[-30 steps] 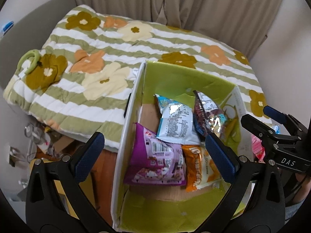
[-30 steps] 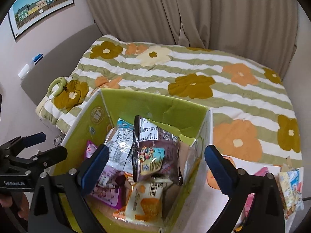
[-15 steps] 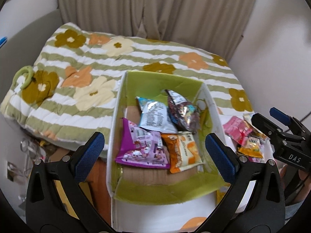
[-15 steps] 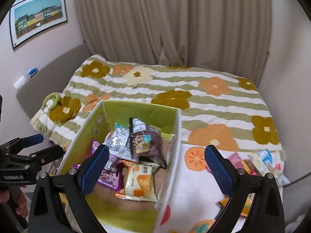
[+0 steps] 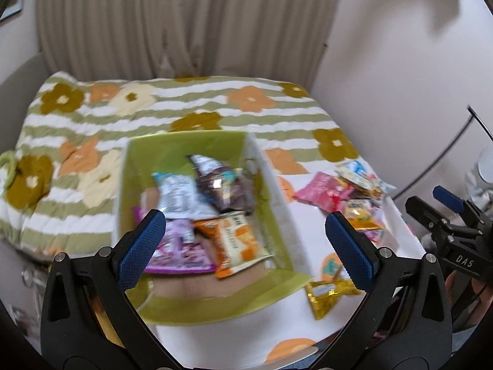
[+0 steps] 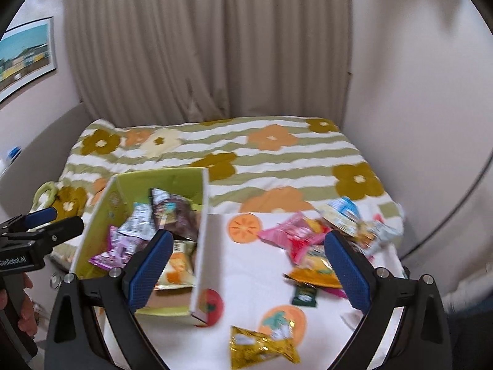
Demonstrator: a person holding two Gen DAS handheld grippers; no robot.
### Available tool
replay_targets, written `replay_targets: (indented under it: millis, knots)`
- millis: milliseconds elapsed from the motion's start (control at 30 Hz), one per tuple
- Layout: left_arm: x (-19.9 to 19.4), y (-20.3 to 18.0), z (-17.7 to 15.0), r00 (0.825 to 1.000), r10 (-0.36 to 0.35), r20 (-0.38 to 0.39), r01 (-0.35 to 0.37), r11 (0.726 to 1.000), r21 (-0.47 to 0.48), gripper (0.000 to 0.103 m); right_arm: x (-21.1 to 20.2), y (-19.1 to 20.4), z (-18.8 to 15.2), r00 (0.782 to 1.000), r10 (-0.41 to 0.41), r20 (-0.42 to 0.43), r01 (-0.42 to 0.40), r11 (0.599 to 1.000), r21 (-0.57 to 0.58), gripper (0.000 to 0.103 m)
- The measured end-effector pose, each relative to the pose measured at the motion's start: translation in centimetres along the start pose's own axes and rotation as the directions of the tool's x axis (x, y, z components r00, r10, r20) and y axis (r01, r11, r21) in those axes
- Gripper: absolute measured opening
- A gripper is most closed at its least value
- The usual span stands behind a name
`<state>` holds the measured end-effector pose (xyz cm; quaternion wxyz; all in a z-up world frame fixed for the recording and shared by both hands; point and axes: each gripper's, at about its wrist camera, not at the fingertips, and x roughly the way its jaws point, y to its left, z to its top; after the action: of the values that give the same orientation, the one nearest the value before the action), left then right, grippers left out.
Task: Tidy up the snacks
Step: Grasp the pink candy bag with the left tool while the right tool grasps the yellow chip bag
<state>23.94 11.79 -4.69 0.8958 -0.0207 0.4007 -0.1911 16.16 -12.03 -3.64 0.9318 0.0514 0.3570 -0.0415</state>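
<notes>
A green-lined box (image 5: 191,145) (image 6: 160,178) stands on a white fruit-print cloth and holds several snack packets: a purple one (image 5: 181,252), an orange one (image 5: 237,243), a silver one (image 5: 178,194) and a dark one (image 5: 225,188). Loose packets lie right of the box: a pink one (image 6: 292,234), a gold one (image 6: 262,348) (image 5: 329,293), a dark green one (image 6: 305,296) and several in a heap (image 6: 348,215). My left gripper (image 5: 246,240) hangs open above the box's near end, holding nothing. My right gripper (image 6: 246,262) is open over the cloth between box and heap, holding nothing.
A bed with a striped flower quilt (image 6: 246,154) lies behind the box, with curtains (image 6: 209,46) beyond and a framed picture (image 6: 24,55) on the left wall. A green ring (image 6: 46,191) rests at the quilt's left edge. A hand (image 6: 24,317) holds the left gripper's handle.
Both grippers have pulled back and up from the box, so more of the room, the cloth and the loose packets to the right has come into view. Both stayed open.
</notes>
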Motion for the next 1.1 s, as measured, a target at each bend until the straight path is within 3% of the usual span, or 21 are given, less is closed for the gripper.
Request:
replay_targets:
  millis: [267, 400, 567, 767, 967, 1100]
  knots:
    - [6.1, -6.9, 3.3, 0.986, -0.126, -0.107, 0.14, 0.981, 0.134, 0.103, 0.5, -5.7, -1.4, 0.994, -0.097, -0.056, 0.102, 0.989, 0.104, 0.098]
    - [10.9, -10.4, 4.9, 0.974, -0.127, -0.188, 0.165, 0.965, 0.203, 0.103, 2.4, -8.5, -2.4, 0.99, -0.098, -0.099, 0.112, 0.982, 0.154, 0.098]
    - [18.5, -15.0, 6.3, 0.943, -0.095, -0.319, 0.196, 0.934, 0.3, 0.103, 6.0, -11.3, -3.3, 0.984, -0.07, -0.166, 0.106, 0.971, 0.216, 0.098]
    - [27.4, -19.1, 6.2, 0.883, -0.043, -0.467, 0.239, 0.898, 0.369, 0.103, 11.4, -12.3, -3.1, 0.97, -0.046, -0.237, 0.095, 0.976, 0.198, 0.098]
    - [33.7, -21.7, 4.2, 0.828, 0.051, -0.558, 0.256, 0.851, 0.459, 0.103, 15.9, -11.9, -4.0, 0.955, -0.028, -0.296, 0.077, 0.985, 0.157, 0.098]
    - [36.9, -21.4, 3.0, 0.77, 0.04, -0.637, 0.293, 0.864, 0.408, 0.103, 18.0, -11.6, -4.7, 0.948, -0.034, -0.315, 0.079, 0.988, 0.133, 0.098]
